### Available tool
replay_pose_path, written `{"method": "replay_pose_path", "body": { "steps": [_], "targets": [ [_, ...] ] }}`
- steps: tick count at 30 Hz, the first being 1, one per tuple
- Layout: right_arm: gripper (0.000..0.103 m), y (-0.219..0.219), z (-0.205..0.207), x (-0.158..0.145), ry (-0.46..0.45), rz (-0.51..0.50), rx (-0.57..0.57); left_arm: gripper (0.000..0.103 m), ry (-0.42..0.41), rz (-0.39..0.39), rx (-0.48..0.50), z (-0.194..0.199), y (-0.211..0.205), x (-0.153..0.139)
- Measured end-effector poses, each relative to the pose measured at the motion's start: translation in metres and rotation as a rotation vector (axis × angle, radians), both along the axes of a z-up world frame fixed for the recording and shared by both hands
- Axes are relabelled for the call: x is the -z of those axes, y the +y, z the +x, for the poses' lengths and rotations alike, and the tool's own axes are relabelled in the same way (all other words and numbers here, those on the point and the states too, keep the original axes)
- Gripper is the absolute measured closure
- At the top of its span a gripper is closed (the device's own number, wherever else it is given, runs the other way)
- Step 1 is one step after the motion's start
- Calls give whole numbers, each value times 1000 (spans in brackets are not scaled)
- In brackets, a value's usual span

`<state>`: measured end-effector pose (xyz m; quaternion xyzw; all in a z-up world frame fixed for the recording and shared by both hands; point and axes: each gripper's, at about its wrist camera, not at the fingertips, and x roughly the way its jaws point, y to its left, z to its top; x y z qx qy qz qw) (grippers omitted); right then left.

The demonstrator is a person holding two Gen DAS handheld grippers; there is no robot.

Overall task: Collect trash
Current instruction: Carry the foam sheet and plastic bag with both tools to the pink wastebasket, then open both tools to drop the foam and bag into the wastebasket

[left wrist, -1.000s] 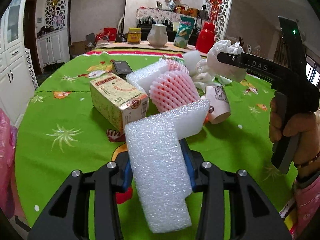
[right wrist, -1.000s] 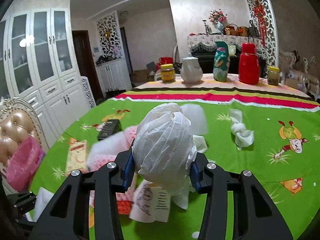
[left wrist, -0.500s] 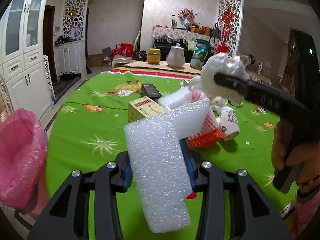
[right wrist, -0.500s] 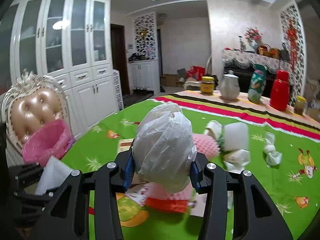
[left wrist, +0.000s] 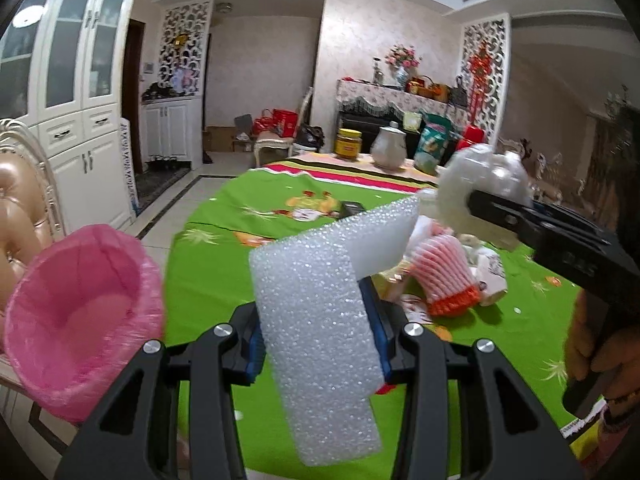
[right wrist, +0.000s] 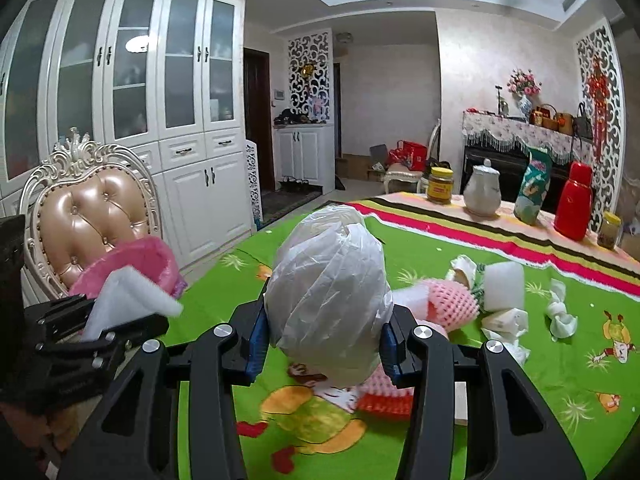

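Observation:
My left gripper (left wrist: 318, 340) is shut on a white L-shaped foam piece (left wrist: 320, 312), held above the table's left edge. A bin lined with a pink bag (left wrist: 80, 320) stands open just left of it; it also shows in the right wrist view (right wrist: 136, 264), on a chair. My right gripper (right wrist: 322, 344) is shut on a crumpled clear plastic bag (right wrist: 328, 300) above the green tablecloth (right wrist: 560, 360). It shows in the left wrist view (left wrist: 480, 204) at the right. Pink foam fruit nets (right wrist: 448, 300), white foam (right wrist: 504, 286) and paper scraps (right wrist: 562, 316) lie on the table.
A tufted chair (right wrist: 88, 212) stands at the table's left. A yellow-lidded jar (right wrist: 440, 186), white teapot (right wrist: 482, 194), green snack bag (right wrist: 534, 186) and red thermos (right wrist: 574, 206) stand along the far edge. White cabinets (right wrist: 160, 120) line the left wall.
Both grippers have swung left with their loads, away from the trash pile. The pink-lined bin has come into view and now sits close beside the foam piece.

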<state>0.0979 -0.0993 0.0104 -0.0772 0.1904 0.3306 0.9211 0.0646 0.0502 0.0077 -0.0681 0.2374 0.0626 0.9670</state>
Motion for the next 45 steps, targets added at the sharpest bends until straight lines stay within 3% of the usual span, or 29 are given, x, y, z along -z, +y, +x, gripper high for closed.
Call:
{"method": "replay_pose_path", "body": {
  "steps": [15,23,33,35,36,37,38,45],
  "targets": [
    [59,101,-34,8,8,-40,-160,62,-36,-55,-199,-55,143,-17],
    [59,169,-46,17,42,-46,-296,62,32,-76,-277,-62,215,-2],
    [58,251,-55,40,140,-74,-456,61,82,-113,-359,-62,273,26],
    [52,263,-53,48,175,-77,-486,60,88,-117,-358,-61,280,28],
    [49,268,-53,51,188,-76,-488,54,92,-118,-367,-61,284,29],
    [33,269,-52,53,199,-75,-487,42,92,-118,-378,-61,287,30],
    [27,269,-51,54,206,-68,-486,37,82,-118,-395,-64,291,29],
    [27,252,-46,51,201,-49,-460,20,61,-89,-435,-77,288,25]
  ]
}}
